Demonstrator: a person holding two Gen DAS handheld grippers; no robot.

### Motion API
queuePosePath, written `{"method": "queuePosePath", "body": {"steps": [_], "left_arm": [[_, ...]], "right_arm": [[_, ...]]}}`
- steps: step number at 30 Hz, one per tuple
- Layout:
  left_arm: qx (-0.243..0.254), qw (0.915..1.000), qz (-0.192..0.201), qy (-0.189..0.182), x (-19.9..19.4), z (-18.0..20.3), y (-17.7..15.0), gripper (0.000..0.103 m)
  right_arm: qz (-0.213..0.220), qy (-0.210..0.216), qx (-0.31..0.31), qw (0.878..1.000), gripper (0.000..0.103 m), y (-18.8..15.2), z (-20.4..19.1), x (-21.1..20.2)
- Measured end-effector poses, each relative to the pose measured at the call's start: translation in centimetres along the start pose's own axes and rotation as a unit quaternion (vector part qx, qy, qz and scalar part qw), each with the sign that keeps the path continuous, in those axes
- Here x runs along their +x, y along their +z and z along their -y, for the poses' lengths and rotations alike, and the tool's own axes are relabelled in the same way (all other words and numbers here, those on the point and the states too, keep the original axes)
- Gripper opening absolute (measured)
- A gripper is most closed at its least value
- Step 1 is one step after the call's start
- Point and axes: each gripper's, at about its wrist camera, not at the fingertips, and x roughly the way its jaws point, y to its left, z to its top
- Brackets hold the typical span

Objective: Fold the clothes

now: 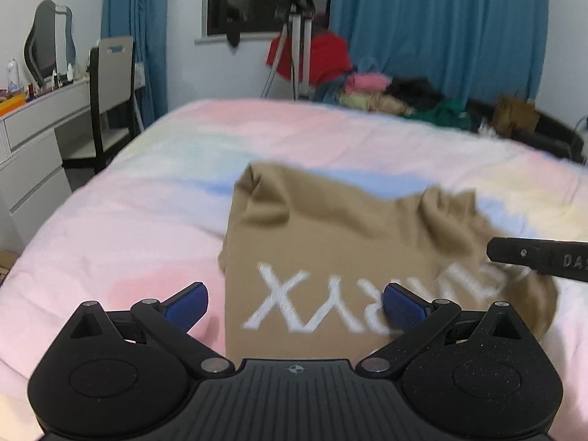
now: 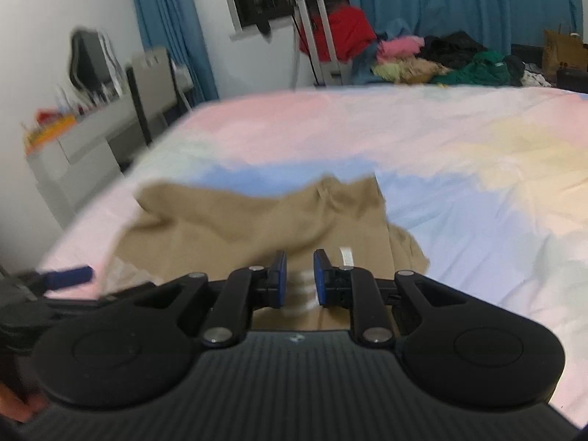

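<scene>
A tan garment (image 1: 330,242) with white letters lies partly folded on the pastel bedsheet (image 1: 147,202). My left gripper (image 1: 296,307) is open, its blue pads spread over the garment's near left edge, holding nothing. My right gripper (image 2: 299,275) hangs just above the garment (image 2: 257,220) with its jaws narrowly apart and no cloth between the pads. The right gripper's finger (image 1: 536,257) enters the left wrist view at the right edge over the garment. The left gripper's blue pad (image 2: 70,275) shows at the left of the right wrist view.
A pile of clothes (image 1: 386,92) lies beyond the bed's far edge, with a tripod (image 1: 294,36) by the window. A grey dresser (image 1: 33,139) and a chair (image 1: 110,99) stand left of the bed. Blue curtains (image 1: 441,25) hang behind.
</scene>
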Motion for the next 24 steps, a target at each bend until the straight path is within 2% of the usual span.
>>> {"method": "queuePosePath", "body": {"steps": [2, 7, 10, 12, 14, 16, 19, 23, 24], "left_arm": [[-0.007, 0.9999, -0.015, 0.0, 0.9, -0.5, -0.6, 0.103], [-0.084, 0.9961, -0.019, -0.021, -0.3, -2.7, -1.5, 0.102], [-0.124, 0.9913, -0.017, -0.041, -2.3, -3.5, -1.4, 0.102], [-0.166, 0.9828, -0.024, -0.077, -3.8, -4.1, -1.8, 0.102], [-0.235, 0.9606, -0.044, -0.141, -4.3, -5.1, -2.9, 0.103], [-0.3, 0.9304, -0.063, -0.201, -4.7, -6.0, -3.9, 0.103], [-0.346, 0.9063, -0.086, -0.228, -2.4, -6.4, -4.8, 0.102], [-0.404, 0.8695, -0.115, -0.26, 0.7, -6.8, -5.9, 0.095], [-0.412, 0.8659, -0.109, -0.262, 1.0, -7.0, -5.9, 0.095]], "right_arm": [[-0.024, -0.007, 0.007, 1.0, 0.015, -1.2, 0.6, 1.8], [-0.023, -0.006, -0.008, 1.0, 0.015, -2.2, 0.9, 2.7], [-0.025, 0.001, 0.012, 1.0, 0.015, -2.0, 1.4, 2.3], [-0.024, 0.002, 0.014, 1.0, 0.015, -2.2, 1.5, 2.1], [-0.023, 0.001, 0.015, 1.0, 0.015, -2.3, 1.5, 2.0], [-0.024, -0.001, 0.015, 1.0, 0.015, -2.3, 1.4, 2.0], [-0.023, -0.002, 0.015, 1.0, 0.016, -2.3, 1.3, 2.0], [-0.022, -0.003, 0.019, 1.0, 0.017, -2.2, 1.3, 2.1], [-0.022, -0.003, 0.02, 1.0, 0.017, -2.2, 1.3, 2.1]]}}
